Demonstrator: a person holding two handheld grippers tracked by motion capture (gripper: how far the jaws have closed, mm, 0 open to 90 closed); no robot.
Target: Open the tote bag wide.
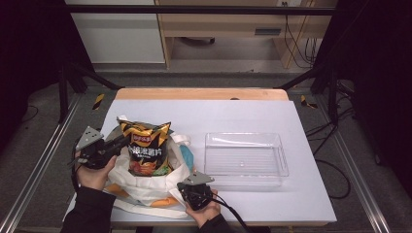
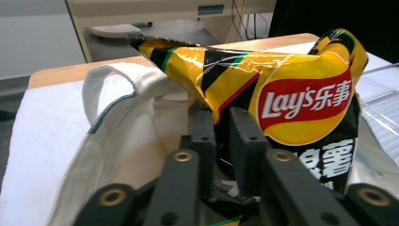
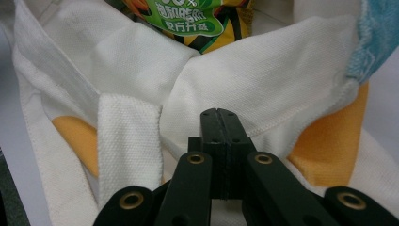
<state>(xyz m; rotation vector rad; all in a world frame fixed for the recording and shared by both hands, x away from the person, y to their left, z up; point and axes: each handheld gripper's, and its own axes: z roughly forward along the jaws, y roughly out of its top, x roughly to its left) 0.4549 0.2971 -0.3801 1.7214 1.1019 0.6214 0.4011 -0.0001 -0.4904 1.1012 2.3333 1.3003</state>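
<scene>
On the white-covered surface (image 1: 252, 114), toward its near left corner, lies a white canvas tote bag (image 1: 145, 187) with orange patches and a turquoise patch, its mouth open upward. A yellow-and-black bag of crisps (image 1: 147, 148) stands in that mouth, its lower part inside the tote and its upper part leaning toward the far edge. Left hand-held gripper (image 1: 119, 144): held level at the left side of the tote and pointing right; in the left gripper view its jaws stand close together with a narrow gap, and the lower left edge of the crisp bag (image 2: 282, 89) runs down into that gap, so the jaws grasp the packet's edge. One white handle (image 2: 127, 77) of the tote arches just beside the packet on the left of that view. Right hand-held gripper (image 1: 194, 187): at the near right corner of the tote, close to the front edge of the surface; the right gripper view shows its jaws clenched, pad against pad, over the white cloth (image 3: 263, 80), and whether a fold of cloth is pinched between them cannot be told. An empty clear plastic tray (image 1: 245, 155) rests to the right of the tote, just apart from it.
</scene>
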